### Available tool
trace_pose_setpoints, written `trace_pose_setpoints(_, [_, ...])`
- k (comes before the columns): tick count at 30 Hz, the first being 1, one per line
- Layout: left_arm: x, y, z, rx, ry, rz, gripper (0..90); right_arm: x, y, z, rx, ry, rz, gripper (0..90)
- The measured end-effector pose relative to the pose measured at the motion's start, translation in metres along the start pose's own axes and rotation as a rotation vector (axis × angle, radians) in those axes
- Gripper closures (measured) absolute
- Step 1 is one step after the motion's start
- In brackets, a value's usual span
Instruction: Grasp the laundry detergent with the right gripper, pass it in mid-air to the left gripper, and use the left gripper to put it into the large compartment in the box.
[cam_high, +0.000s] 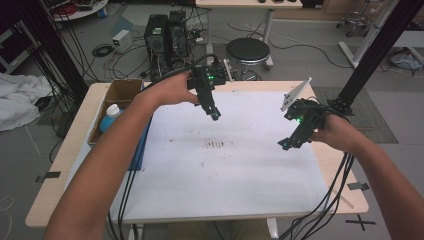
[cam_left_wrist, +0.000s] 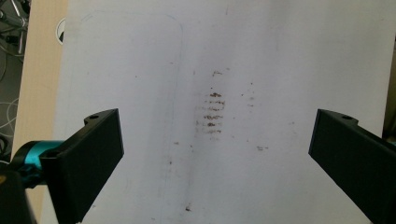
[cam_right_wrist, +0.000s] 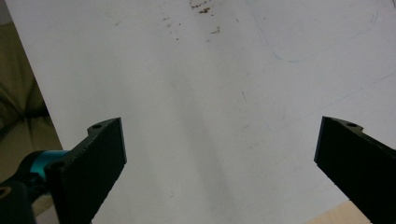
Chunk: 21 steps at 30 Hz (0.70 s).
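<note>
A white sheet (cam_high: 230, 165) covers most of the wooden table, with a patch of brown stains (cam_high: 216, 144) near its middle. My left gripper (cam_high: 215, 115) hangs above the sheet's far part, pointing down, held by a hand. In the left gripper view its jaws stand wide apart with nothing between them, over the brown stains (cam_left_wrist: 214, 114). My right gripper (cam_high: 286, 144) hovers over the sheet's right side. The right gripper view shows it (cam_right_wrist: 219, 154) open and empty over bare white sheet (cam_right_wrist: 201, 107).
A cardboard box (cam_high: 116, 100) stands on the table's left edge with a blue bottle with a white cap (cam_high: 110, 117) in it. Cables trail off the table's front. Beyond the table are a black stool (cam_high: 247, 51), computer towers (cam_high: 165, 35) and black frame posts.
</note>
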<state>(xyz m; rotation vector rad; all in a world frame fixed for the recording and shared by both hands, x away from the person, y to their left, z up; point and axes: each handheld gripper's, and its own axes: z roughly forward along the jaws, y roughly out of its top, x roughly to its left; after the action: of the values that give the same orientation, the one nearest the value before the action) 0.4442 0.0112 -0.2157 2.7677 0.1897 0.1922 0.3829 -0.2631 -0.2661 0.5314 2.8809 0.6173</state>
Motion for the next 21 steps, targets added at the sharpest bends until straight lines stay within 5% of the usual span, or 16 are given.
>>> trace_pose_setpoints(21, [-0.0017,-0.0040,0.0017,0.006,-0.002,0.000,3.1,-0.0002,0.0027,0.0028,0.003,0.008,-0.013,1.1])
